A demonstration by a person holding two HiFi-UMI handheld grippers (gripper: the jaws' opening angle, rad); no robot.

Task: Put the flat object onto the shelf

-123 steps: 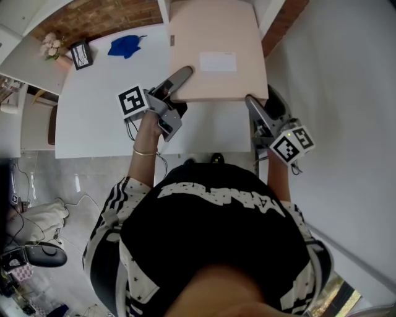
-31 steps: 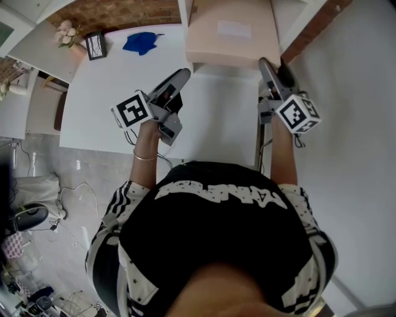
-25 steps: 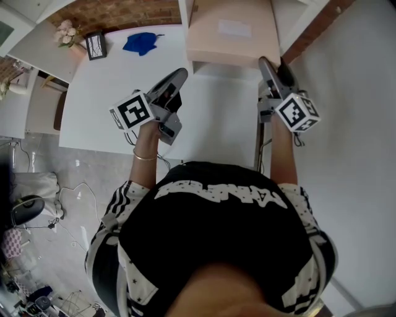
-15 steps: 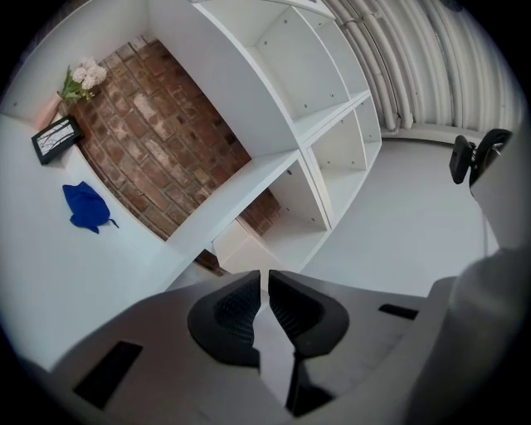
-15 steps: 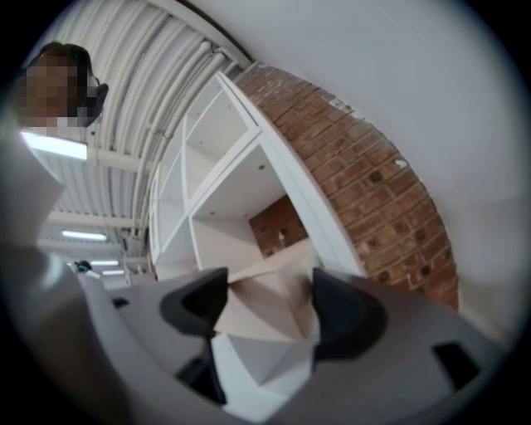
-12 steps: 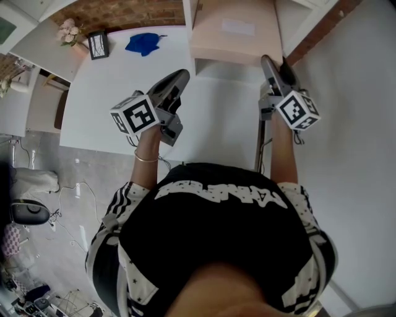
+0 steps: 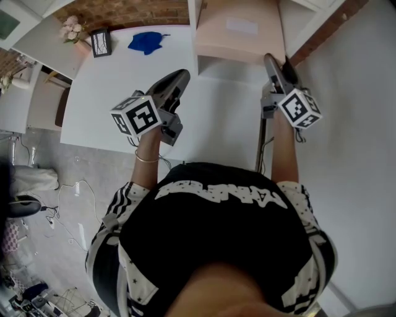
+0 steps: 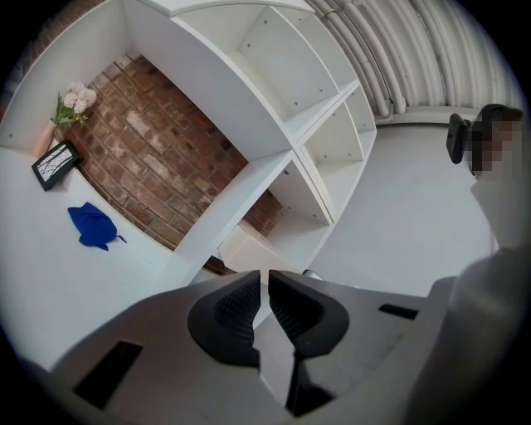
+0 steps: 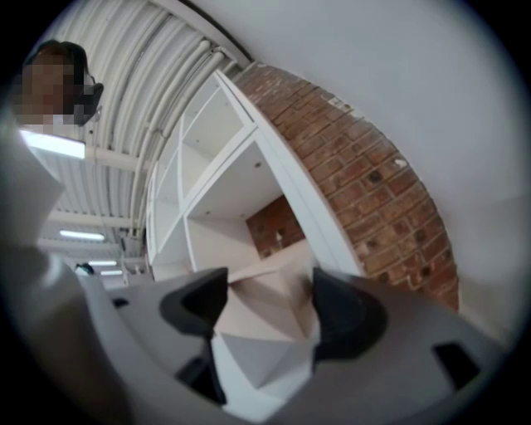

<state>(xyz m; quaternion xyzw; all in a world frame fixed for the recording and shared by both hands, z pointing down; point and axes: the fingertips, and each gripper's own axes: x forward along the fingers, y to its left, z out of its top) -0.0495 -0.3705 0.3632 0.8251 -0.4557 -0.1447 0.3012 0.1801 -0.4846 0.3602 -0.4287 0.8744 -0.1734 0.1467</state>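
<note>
Fingers (image 9: 344,315) of the right gripper (image 9: 270,282) stand wide, clamped on the near right corner of the flat box (image 7: 238,34). The box lies in the shelf (image 7: 193,18) bay, top centre. Left gripper (image 8: 265,278) fingers (image 8: 228,319) are pressed together, empty, over the white desk (image 7: 111,93).

The flat box (image 7: 240,37) now lies deeper in the shelf (image 7: 230,69) opening, no longer hanging out over the tabletop's (image 7: 105,93) far edge. The left claw (image 7: 177,77) is off its near left corner, its jaws together and empty (its marker cube (image 7: 137,114) rolled to face up). The right claw (image 7: 270,60) sits farther forward, at the box's near right corner.
</note>
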